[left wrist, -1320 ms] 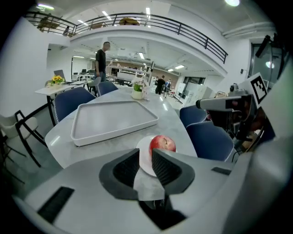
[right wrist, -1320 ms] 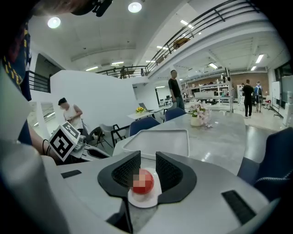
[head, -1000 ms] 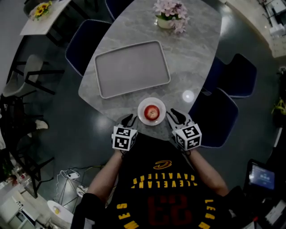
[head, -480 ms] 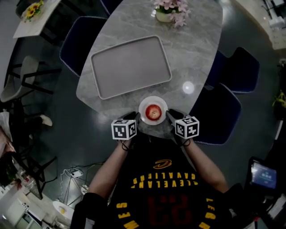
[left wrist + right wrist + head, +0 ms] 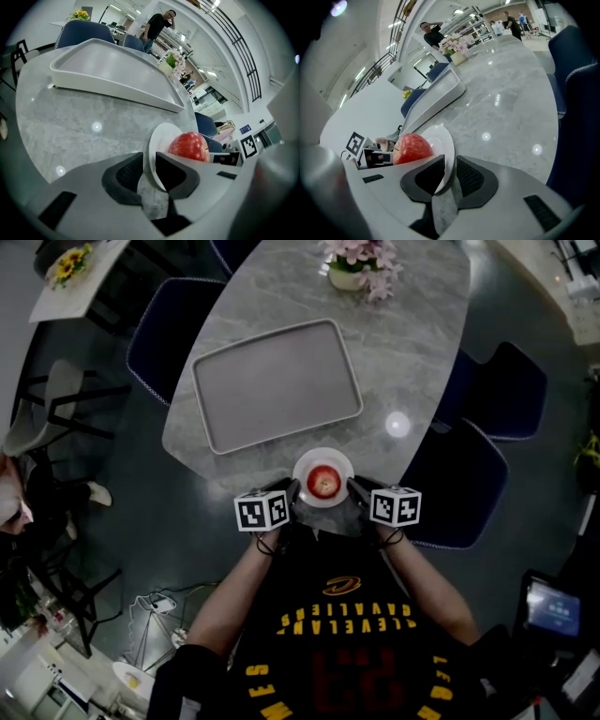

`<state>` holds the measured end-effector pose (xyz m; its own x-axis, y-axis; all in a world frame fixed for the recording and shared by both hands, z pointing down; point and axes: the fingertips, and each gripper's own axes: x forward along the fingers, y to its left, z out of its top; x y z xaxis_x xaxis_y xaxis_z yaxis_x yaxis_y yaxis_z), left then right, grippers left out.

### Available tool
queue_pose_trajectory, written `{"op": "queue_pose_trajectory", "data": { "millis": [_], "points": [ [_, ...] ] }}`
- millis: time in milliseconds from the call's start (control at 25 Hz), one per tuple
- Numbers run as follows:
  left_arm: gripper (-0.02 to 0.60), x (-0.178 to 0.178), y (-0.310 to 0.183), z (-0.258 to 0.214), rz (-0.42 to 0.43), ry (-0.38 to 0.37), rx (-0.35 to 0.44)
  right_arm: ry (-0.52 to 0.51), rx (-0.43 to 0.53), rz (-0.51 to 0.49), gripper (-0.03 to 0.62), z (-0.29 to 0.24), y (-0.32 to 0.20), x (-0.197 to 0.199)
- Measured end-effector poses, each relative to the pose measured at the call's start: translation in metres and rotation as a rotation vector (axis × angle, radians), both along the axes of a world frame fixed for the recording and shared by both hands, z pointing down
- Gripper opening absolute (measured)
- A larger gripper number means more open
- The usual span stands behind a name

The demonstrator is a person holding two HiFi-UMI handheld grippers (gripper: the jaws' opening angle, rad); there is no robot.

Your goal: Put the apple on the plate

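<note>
apple [image 5: 322, 482] rests on plate [image 5: 322, 455], placing done; left gripper [image 5: 292, 491] and right gripper [image 5: 354, 486] have closed in, fingers pinching its opposite rims.

The head view is dim and grey. The floor around the surface [image 5: 412, 343] is nearly black, and the corners are darkest. One round glare spot [image 5: 397, 424] shines right of the tray [image 5: 277, 382]. Both gripper views are bright, lit by ceiling lamps that leave small white reflections on the stone beside the tray. Wide-angle distortion bends the tray's rim, and black vignetting rings each view. Nearer than the tray, the jaws are blurred and the white plate [image 5: 157, 140] looks washed out.
</note>
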<state>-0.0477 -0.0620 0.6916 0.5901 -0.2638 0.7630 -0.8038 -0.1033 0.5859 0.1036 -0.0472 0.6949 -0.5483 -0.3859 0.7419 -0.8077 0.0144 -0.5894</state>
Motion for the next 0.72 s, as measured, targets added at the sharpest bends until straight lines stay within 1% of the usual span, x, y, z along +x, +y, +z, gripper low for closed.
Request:
{"op": "queue_pose_trajectory", "data": {
  "millis": [160, 280, 360, 480, 560, 600, 640, 720],
  "points": [
    [0.075, -0.003, 0.0, 0.001, -0.033, 0.016, -0.029, -0.037, -0.031, 0.031, 0.084, 0.001, 0.0, 0.0],
    [0.075, 0.0, 0.0, 0.001, -0.054, 0.044, -0.05, -0.058, -0.043, 0.047, 0.084, 0.001, 0.0, 0.001],
    [0.075, 0.005, 0.001, 0.0, -0.067, 0.064, -0.072, -0.067, -0.048, 0.049, 0.084, 0.001, -0.001, 0.002],
    [0.072, 0.009, 0.004, 0.003, -0.067, 0.074, -0.101, -0.071, -0.055, 0.038, 0.084, 0.002, 0.0, 0.0],
    [0.072, 0.007, 0.005, 0.004, -0.081, 0.078, -0.113, -0.072, -0.06, 0.031, 0.051, 0.001, 0.002, -0.002],
    [0.067, 0.006, 0.005, 0.004, -0.09, 0.078, -0.12, -0.075, -0.062, 0.033, 0.051, 0.001, 0.003, -0.003],
    [0.049, 0.005, 0.005, 0.005, -0.099, 0.081, -0.128, -0.079, -0.064, 0.037, 0.051, 0.002, 0.003, -0.003],
    [0.048, 0.005, 0.004, 0.006, -0.116, 0.089, -0.146, -0.093, -0.074, 0.054, 0.048, 0.003, 0.002, -0.002]
  ]
}}
